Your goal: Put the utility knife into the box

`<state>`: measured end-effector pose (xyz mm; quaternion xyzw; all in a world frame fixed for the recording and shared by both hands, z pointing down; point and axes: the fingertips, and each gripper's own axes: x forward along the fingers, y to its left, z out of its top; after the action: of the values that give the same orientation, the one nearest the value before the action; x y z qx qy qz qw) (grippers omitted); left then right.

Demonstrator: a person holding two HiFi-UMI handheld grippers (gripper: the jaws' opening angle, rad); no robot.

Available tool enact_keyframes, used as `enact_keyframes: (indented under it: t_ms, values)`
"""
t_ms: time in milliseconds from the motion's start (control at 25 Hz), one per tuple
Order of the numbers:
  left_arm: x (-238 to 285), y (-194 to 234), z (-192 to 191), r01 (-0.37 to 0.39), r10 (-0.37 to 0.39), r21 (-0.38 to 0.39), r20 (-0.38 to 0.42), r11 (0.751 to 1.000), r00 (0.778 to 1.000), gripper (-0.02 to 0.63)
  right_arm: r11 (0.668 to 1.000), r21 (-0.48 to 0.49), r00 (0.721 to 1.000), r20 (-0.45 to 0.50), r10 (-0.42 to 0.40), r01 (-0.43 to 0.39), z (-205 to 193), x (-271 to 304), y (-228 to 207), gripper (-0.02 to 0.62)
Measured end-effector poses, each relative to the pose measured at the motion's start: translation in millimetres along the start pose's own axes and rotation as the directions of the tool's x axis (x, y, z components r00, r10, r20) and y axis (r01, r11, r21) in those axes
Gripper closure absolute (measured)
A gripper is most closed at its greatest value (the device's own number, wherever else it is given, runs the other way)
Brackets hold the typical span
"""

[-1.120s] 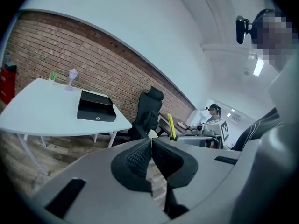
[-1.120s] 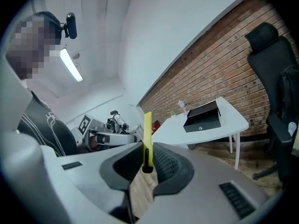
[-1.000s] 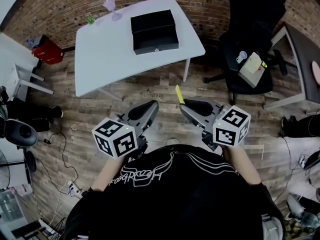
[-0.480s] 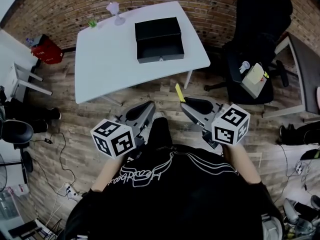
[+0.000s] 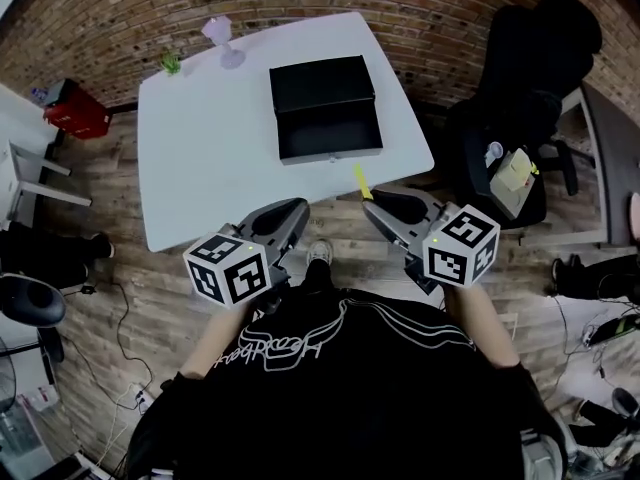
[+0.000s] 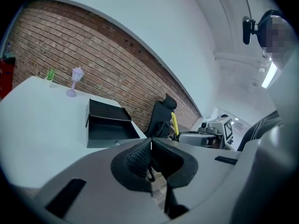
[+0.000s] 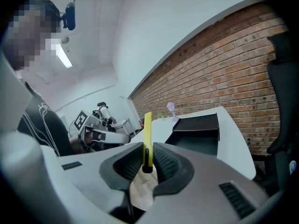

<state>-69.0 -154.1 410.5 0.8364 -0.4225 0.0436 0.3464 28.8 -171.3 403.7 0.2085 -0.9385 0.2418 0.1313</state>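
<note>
The yellow utility knife stands upright between the jaws of my right gripper, which is shut on its lower end. The black box sits open on the white table, its lid tilted back toward the brick wall. My right gripper hovers just off the table's near edge, below the box. My left gripper is shut with nothing in it and hangs level with the right one, to the left.
A purple goblet and a small green plant stand at the table's far left corner. A black office chair with a bag on it is to the right. A red case lies on the floor at left.
The table and box have come nearer and lower in the head view as the person steps toward them. Both grippers keep their places and their grip.
</note>
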Motion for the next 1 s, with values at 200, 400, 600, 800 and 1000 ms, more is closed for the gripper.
enact_keyframes:
  t_ms: [200, 400, 600, 800, 1000]
  values:
    - [15, 34, 30, 0.015, -0.015, -0.001, -0.021, 1.0, 1.0, 0.574, 1.0, -0.009, 0.999, -0.039, -0.029, 0.029, 19, 37, -26, 0.529]
    - [33, 61, 53, 0.033, -0.033, -0.008, -0.032, 0.999, 0.999, 0.574, 0.996, -0.055, 0.993, -0.098, -0.071, 0.066, 29, 62, -55, 0.529]
    - [47, 85, 68, 0.041, -0.042, -0.01, -0.044, 0.999, 0.998, 0.574, 0.987, -0.131, 0.973, -0.2, -0.114, 0.089, 24, 93, -85, 0.529]
    - [56, 109, 79, 0.042, -0.043, -0.008, -0.058, 0.999, 0.997, 0.574, 0.987, -0.134, 0.951, -0.286, -0.119, 0.083, 10, 120, -104, 0.529]
    - [63, 132, 80, 0.031, -0.032, -0.013, -0.083, 0.999, 0.996, 0.574, 0.98, -0.181, 0.917, -0.371, -0.145, 0.082, -2, 138, -120, 0.528]
